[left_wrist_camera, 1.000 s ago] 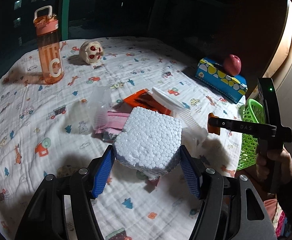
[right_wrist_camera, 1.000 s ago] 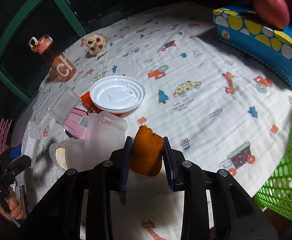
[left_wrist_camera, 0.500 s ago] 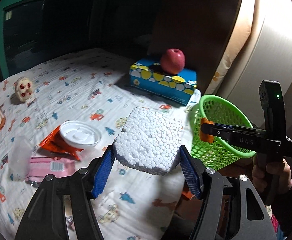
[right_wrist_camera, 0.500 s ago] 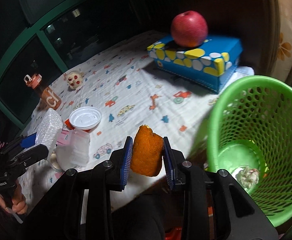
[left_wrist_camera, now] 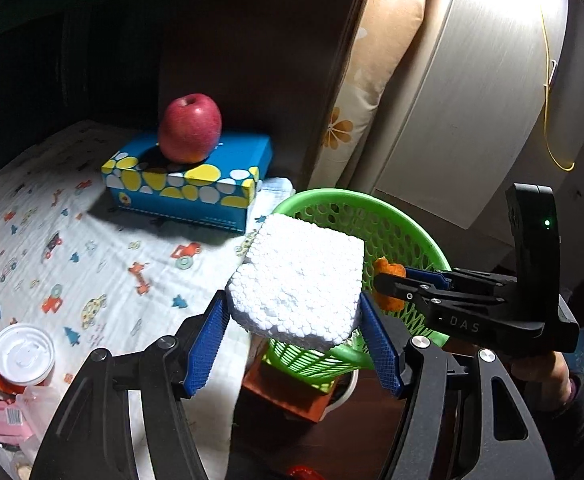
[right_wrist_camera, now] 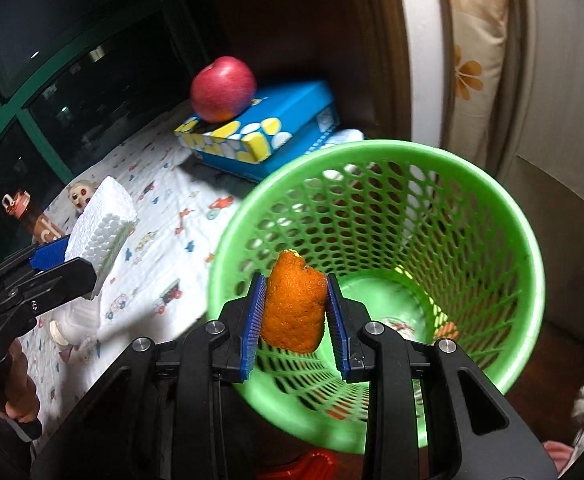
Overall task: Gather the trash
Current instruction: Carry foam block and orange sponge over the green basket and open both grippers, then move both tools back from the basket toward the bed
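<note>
My left gripper (left_wrist_camera: 294,330) is shut on a white styrofoam block (left_wrist_camera: 298,280) and holds it in the air at the near rim of the green mesh basket (left_wrist_camera: 344,204). My right gripper (right_wrist_camera: 295,316) is shut on an orange peel piece (right_wrist_camera: 294,306) and holds it over the mouth of the green basket (right_wrist_camera: 376,152). Small scraps lie on the basket's floor (right_wrist_camera: 402,326). The right gripper with the peel (left_wrist_camera: 388,280) shows in the left wrist view, and the left gripper with the block (right_wrist_camera: 99,224) in the right wrist view.
A red apple (left_wrist_camera: 189,128) sits on a blue tissue box (left_wrist_camera: 187,184) on the patterned cloth. A white lid (left_wrist_camera: 23,354), a pink wrapper (left_wrist_camera: 5,420) and clear plastic lie at the left. An orange bottle (right_wrist_camera: 27,216) and a small toy (right_wrist_camera: 81,196) stand far back.
Both grippers have swung right from the table to the green basket, carrying the styrofoam block and the orange peel. The right gripper now sits over the basket's mouth.
</note>
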Demonstrator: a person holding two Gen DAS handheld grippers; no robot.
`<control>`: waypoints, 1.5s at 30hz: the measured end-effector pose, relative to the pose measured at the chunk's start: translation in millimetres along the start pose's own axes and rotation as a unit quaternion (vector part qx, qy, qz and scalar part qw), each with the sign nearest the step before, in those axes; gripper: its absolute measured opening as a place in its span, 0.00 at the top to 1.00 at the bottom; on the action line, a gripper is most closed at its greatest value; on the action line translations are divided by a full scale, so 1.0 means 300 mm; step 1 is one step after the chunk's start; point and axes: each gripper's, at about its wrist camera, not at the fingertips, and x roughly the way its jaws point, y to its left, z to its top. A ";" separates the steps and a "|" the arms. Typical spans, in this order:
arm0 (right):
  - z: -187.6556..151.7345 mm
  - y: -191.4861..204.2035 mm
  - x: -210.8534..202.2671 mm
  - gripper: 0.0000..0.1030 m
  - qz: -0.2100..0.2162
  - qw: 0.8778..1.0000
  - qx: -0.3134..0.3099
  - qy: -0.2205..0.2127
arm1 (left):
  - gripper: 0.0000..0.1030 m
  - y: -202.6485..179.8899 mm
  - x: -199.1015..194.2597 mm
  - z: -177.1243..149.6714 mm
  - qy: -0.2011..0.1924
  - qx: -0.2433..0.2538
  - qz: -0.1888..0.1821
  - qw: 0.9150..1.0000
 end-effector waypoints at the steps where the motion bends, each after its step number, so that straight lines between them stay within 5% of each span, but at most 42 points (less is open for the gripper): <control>1: -0.002 -0.021 -0.003 0.68 -0.003 1.000 0.005 0.000 | 0.39 -0.017 0.020 0.008 0.003 0.004 -0.002 1.000; 9: -0.019 -0.151 -0.018 0.66 -0.009 1.000 0.025 0.001 | 0.39 -0.092 0.149 0.043 0.032 0.019 -0.005 0.999; 27: 0.002 -0.319 -0.066 0.46 0.012 0.999 0.045 -0.026 | 0.37 -0.141 0.363 0.060 0.090 0.007 -0.005 0.996; 30: 0.004 -0.326 -0.068 0.42 0.017 0.998 0.045 -0.027 | 0.30 -0.143 0.377 0.059 0.094 0.003 0.000 0.996; 45: -0.006 -0.246 -0.073 0.35 0.033 0.998 0.031 -0.036 | 0.30 -0.071 0.278 0.021 0.077 -0.012 0.038 0.996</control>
